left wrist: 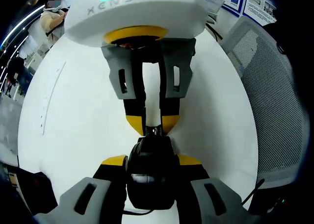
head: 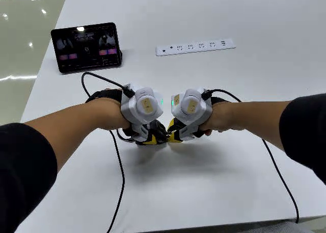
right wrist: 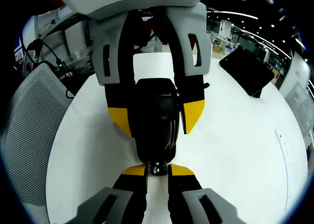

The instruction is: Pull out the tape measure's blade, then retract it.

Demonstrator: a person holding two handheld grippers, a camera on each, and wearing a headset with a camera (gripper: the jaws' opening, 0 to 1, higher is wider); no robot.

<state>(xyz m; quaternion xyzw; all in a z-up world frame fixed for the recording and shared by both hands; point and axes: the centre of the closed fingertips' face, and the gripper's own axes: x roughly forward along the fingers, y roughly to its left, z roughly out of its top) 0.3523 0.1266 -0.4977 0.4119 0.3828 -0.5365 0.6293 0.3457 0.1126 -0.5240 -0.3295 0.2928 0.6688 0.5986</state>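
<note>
Centre frame: left gripper (left wrist: 152,160) clamps the black plastic tape measure (left wrist: 149,187), right gripper (right wrist: 158,172) pinches its metal hook (left wrist: 154,131); we risk that thin pinch slipping.

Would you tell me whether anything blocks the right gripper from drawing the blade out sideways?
Nothing visible does. The right gripper pinches the blade tip; the left gripper grips the case. Beyond the right gripper lies open table; the tablet and power strip sit far back.
</note>
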